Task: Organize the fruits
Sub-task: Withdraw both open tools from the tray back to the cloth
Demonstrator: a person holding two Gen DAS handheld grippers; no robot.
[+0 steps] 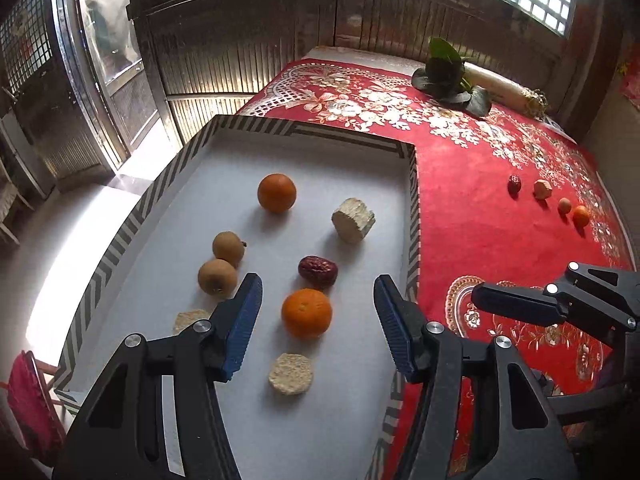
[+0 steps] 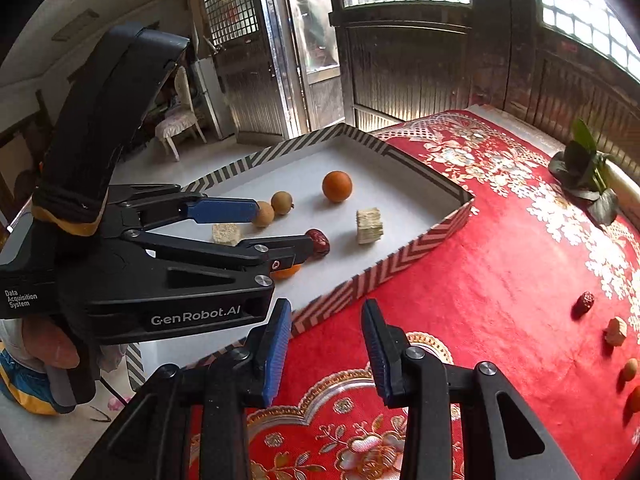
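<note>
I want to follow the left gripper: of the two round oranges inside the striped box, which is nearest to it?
The nearer orange, between the open blue fingers of the left gripper. The other orange lies farther back.

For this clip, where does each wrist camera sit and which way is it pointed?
Left wrist: on the left tongs, looking down into the striped tray at an orange; the right tongs' tip shows at right.
Right wrist: on the right tongs, open over the red tablecloth, facing the tray from its side; the left tongs and the hand holding them show at left.
Shared: tray, fruits, tablecloth, plant.
</note>
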